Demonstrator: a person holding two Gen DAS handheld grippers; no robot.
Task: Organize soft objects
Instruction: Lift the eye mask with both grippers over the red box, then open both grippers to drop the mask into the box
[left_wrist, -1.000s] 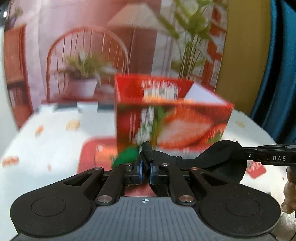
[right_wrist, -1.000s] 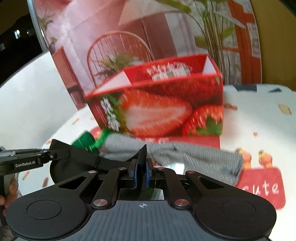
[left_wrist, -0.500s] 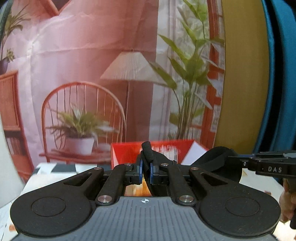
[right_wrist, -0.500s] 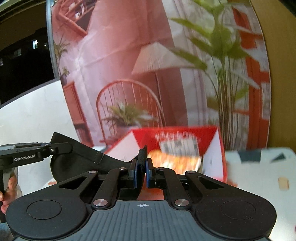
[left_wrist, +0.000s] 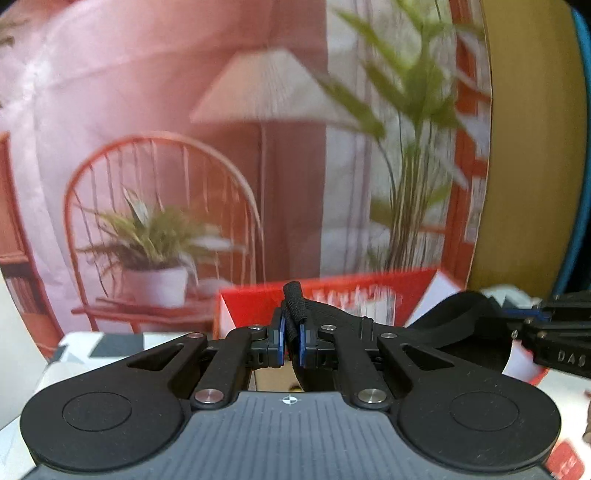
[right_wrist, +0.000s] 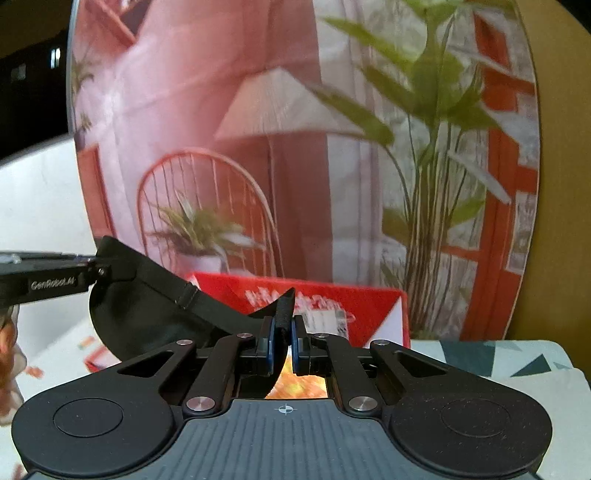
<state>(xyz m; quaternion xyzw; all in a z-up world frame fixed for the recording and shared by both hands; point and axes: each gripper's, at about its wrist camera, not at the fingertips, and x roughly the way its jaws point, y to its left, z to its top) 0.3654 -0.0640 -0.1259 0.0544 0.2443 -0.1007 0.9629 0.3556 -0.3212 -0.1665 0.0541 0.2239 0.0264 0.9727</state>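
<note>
A black soft eye mask (left_wrist: 458, 325) hangs stretched between my two grippers, above the open red strawberry box (left_wrist: 347, 295). My left gripper (left_wrist: 291, 339) is shut on the mask's strap end. My right gripper (right_wrist: 281, 341) is shut on the other end of the mask (right_wrist: 147, 314). The box (right_wrist: 332, 302) lies just ahead and below in the right wrist view too. Each view shows the other gripper holding the far end, the right one (left_wrist: 554, 332) at the edge of the left wrist view and the left one (right_wrist: 48, 282) at the edge of the right wrist view.
A printed backdrop (left_wrist: 258, 147) with a chair, lamp and plants stands behind the box. The patterned white tablecloth (right_wrist: 517, 362) spreads around the box. Orange contents (right_wrist: 295, 384) show inside the box under the right gripper.
Both grippers have risen with the mask from table level to above the box's rim. The grey sock and green item on the table have dropped out of view.
</note>
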